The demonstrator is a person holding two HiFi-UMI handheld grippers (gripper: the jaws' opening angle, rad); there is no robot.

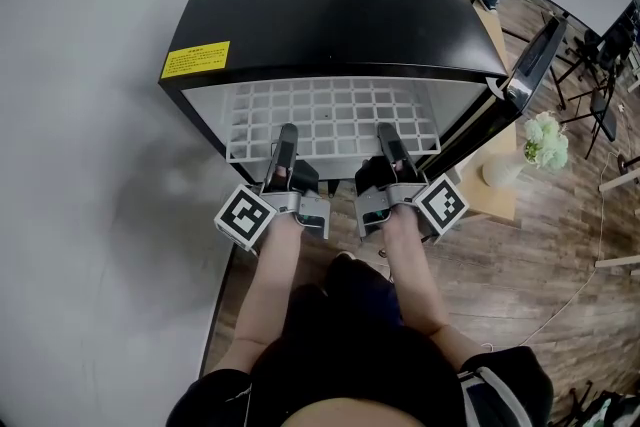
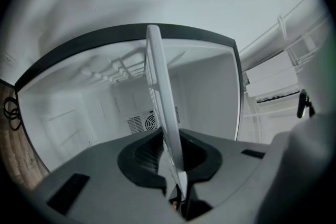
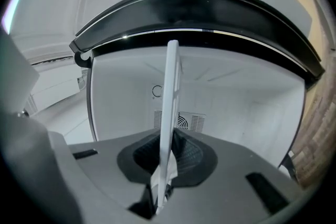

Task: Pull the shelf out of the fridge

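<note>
A black mini fridge stands open in the head view, and its white wire shelf sticks partly out of the front. My left gripper is shut on the shelf's front edge left of centre. My right gripper is shut on the same edge right of centre. In the left gripper view the shelf runs edge-on between the jaws of the left gripper. The right gripper view shows the shelf pinched the same way in the right gripper. Behind it lies the white fridge interior.
The fridge door hangs open to the right. A small wooden table with a white vase of pale flowers stands just past the door. A grey wall runs along the left. A yellow label sits on the fridge top.
</note>
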